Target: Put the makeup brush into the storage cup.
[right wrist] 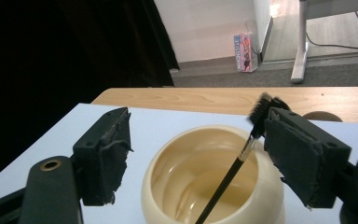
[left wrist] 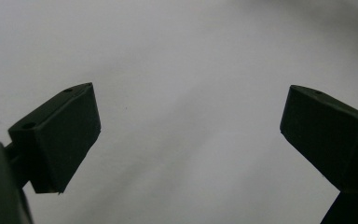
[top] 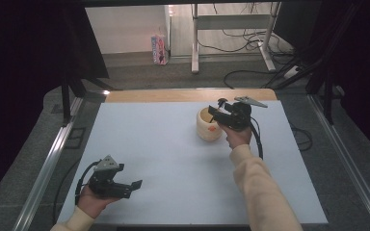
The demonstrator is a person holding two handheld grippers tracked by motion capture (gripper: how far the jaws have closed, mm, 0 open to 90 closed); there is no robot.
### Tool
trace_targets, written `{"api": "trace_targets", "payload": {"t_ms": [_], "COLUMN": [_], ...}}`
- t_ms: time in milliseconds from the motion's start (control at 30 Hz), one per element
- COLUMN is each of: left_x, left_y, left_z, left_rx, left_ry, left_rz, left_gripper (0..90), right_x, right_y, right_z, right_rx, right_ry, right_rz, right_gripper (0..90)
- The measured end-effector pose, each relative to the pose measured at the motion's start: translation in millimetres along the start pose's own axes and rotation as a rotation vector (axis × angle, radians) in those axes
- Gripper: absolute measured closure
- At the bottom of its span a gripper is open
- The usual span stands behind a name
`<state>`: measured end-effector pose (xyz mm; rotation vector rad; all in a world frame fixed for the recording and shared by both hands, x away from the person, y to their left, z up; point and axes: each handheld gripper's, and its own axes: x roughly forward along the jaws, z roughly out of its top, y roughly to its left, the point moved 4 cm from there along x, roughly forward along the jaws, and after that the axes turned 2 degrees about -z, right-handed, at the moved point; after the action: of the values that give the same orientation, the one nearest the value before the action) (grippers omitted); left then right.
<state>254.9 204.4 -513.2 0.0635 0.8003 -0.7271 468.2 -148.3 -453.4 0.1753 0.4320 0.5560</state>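
My right gripper (right wrist: pixel 196 154), jaws wide, hangs over the pot (right wrist: pixel 205 179) holding a brush (right wrist: pixel 235 168); left gripper (top: pixel 127 186), also wide, idles at 7 o'clock.

The high view looks forward and down from above the person's side, taking in the whole table (top: pixel 173 144) with the cream jar (top: pixel 208 124) toward its far right. The right gripper view sits close above that jar (right wrist: pixel 214 177) (both share it), facing the far edge. The left gripper view faces bare tabletop (left wrist: pixel 186 93), very near, well apart from the jar.
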Motion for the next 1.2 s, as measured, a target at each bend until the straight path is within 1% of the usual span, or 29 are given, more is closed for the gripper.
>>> {"api": "trace_targets", "payload": {"t_ms": [133, 300, 400, 500, 600, 667, 733, 867, 933, 967, 1033, 1133, 1200], "left_x": [-1.6, -1.2, -1.4, -1.4, -1.6, -2.2, -2.8, -2.9, -3.0, -3.0, -3.3, -3.8, -4.5], "left_y": [0.0, -0.3, 0.2, 0.3, 0.3, 0.7, 1.5, 2.0, 2.1, 2.1, 2.4, 3.2, 4.1], "left_z": [0.1, -0.1, -0.4, -0.4, -0.5, -0.4, -0.4, -0.5, -0.3, -0.2, 0.1, 0.5, 0.9], "left_rx": [-0.001, -0.002, 0.001, 0.002, 0.0, -0.005, -0.011, -0.011, -0.01, -0.01, -0.009, -0.007, -0.005], "left_ry": [-0.003, -0.002, 0.003, 0.004, 0.003, -0.002, -0.007, -0.007, -0.009, -0.011, -0.014, -0.02, -0.025], "left_rz": [0.002, 0.002, 0.003, 0.004, 0.006, 0.007, 0.009, 0.011, 0.013, 0.013, 0.016, 0.02, 0.025], "left_gripper": [5.9, 5.8, 5.8, 5.8, 5.8, 5.8, 5.8, 5.8, 5.7, 5.8, 5.9, 5.9, 6.1], "right_x": [-3.8, -10.8, -18.2, -25.6, -34.4, -41.8, -49.5, -69.7, -81.4, -89.0, -99.1, -114.7, -123.3], "right_y": [3.6, 9.1, 10.9, 10.3, 9.6, 8.7, 7.1, 5.6, 5.8, 6.0, 5.6, 2.5, -1.0], "right_z": [-0.9, -4.8, -8.0, -10.2, -13.0, -16.3, -20.7, -29.2, -33.0, -35.6, -39.0, -45.5, -50.0], "right_rx": [-0.014, -0.037, -0.064, -0.07, -0.089, -0.103, -0.115, -0.135, -0.161, -0.18, -0.199, -0.207, -0.228], "right_ry": [0.007, 0.026, 0.036, 0.046, 0.056, 0.058, 0.071, 0.093, 0.108, 0.122, 0.135, 0.157, 0.164], "right_rz": [0.013, 0.029, 0.027, 0.038, 0.048, 0.06, 0.063, 0.077, 0.09, 0.091, 0.09, 0.091, 0.078], "right_gripper": [20.9, 15.1, 12.9, 12.7, 12.2, 12.1, 12.0, 12.1, 12.0, 12.0, 12.0, 12.0, 12.1]}}
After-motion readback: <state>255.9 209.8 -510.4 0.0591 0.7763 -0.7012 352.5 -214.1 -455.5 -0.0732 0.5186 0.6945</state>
